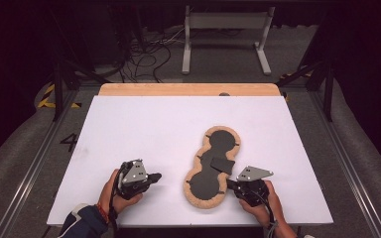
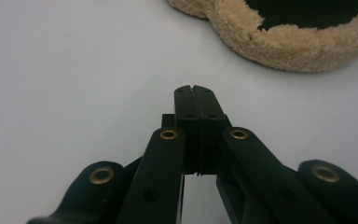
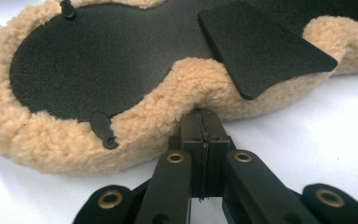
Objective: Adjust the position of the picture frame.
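We see a white table (image 1: pixel 144 124) from above, with a peanut-shaped fleece pad (image 1: pixel 198 196), black on top with a tan woolly rim, lying right of centre toward the near edge. Our right gripper (image 1: pixel 229 184) has its jaws pressed together, tips at the pad's fleecy right edge, below a black flap (image 3: pixel 261 46). Our left gripper (image 1: pixel 157 176), jaws also closed and empty, rests on bare table left of the pad.
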